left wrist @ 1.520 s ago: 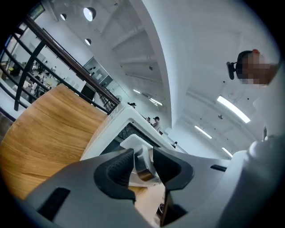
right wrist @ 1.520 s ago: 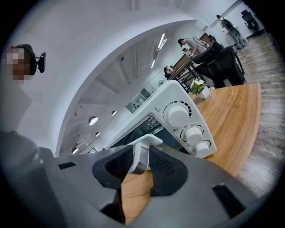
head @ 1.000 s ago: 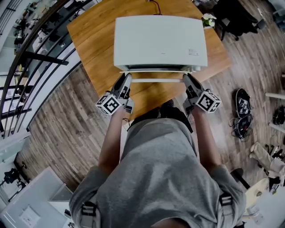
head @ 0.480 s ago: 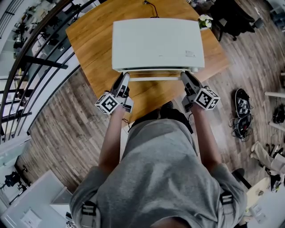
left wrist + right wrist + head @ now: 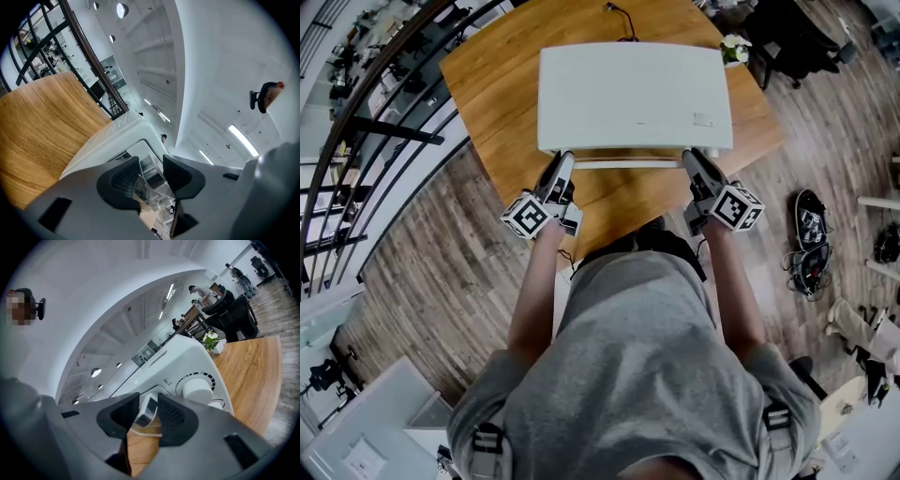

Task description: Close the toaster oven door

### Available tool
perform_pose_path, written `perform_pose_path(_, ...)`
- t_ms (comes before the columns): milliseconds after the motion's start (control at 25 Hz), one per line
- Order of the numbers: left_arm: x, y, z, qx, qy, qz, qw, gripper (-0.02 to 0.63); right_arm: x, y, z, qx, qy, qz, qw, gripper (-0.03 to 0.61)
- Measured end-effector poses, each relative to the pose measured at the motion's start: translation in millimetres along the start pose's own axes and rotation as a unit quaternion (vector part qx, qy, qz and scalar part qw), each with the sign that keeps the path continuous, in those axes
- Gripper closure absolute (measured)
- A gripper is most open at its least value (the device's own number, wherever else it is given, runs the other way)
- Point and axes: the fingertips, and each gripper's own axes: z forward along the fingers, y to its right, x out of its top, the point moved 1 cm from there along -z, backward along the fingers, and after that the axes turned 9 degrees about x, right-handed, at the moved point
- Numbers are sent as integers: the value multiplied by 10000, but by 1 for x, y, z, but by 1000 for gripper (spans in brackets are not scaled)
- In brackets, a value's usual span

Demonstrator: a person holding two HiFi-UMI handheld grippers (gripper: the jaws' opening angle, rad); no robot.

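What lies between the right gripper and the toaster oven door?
Nothing: in the right gripper view, the right gripper grips the door handle directly.

Grey tee point(image 5: 633, 375), black strap buckles point(image 5: 487, 439) on both shoulders — left gripper point(image 5: 565, 159) and right gripper point(image 5: 692, 157) grey, checker-marked cubes point(image 5: 528, 217).

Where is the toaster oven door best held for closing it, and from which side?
Take the handle bar across the front of the toaster oven, near an end, coming level from the front. The bar stands clear of the face, so jaws fit around it.
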Motion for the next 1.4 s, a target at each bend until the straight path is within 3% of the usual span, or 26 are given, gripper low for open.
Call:
perform_pose_path(480,-1,0,4,-143,-15,3,9999,430,3,4,2,25,62,16,10000,445)
perform_pose_path(680,0,1,3,-204,-42,177,9996,430,3,2,-1,31,149,-44,9999,448)
perform_pose_path(1200,-4,2,-8,-196,-53,521,9984,403,4,-10,-16,-26,259,-494,9984,449)
perform_pose_path(1400,-6,-1,-16,-121,-144,840,9963,406,-6,-17,-20,-103,150,-963,9952,457)
